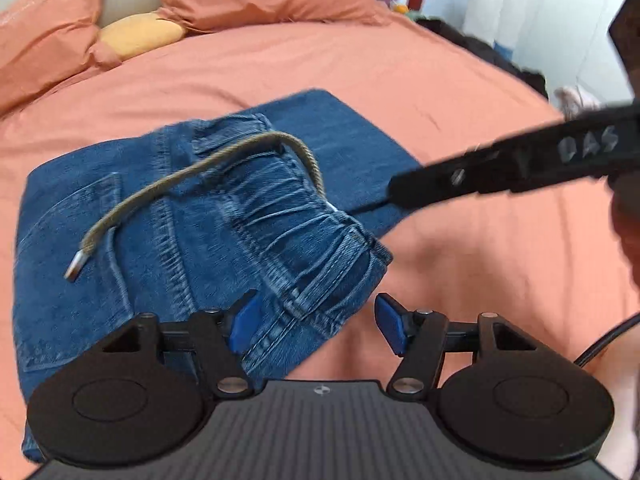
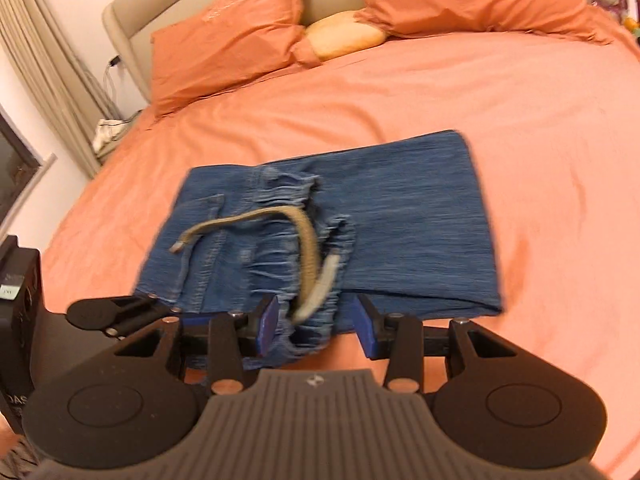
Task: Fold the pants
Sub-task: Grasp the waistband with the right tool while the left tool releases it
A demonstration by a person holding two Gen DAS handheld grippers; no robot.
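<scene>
On the bed with the orange sheet I see two orange pillows by the beige headboard and one small yellow cushion between them; at the left there are curtains. The pants, blue denim, lie folded in the middle of the sheet, near to me, and nothing lies on top except their own beige drawstring, which curves over the gathered waistband. From the left wrist view, my right gripper comes across from the right side and covers a small part of the sheet just beside the denim. My left gripper has its blue pads standing apart, with the near corner of the waistband between them but not pressed. My right gripper also has its pads apart; the waistband edge and one cord end lie between them, and I cannot see any pinch. Both pictures are blurred, so the stitching is difficult to read, and the nearest edge of the pants is hidden behind the gripper bodies. The long side of the folded bundle runs from left to right across the bed, with the waistband on top, toward me.
</scene>
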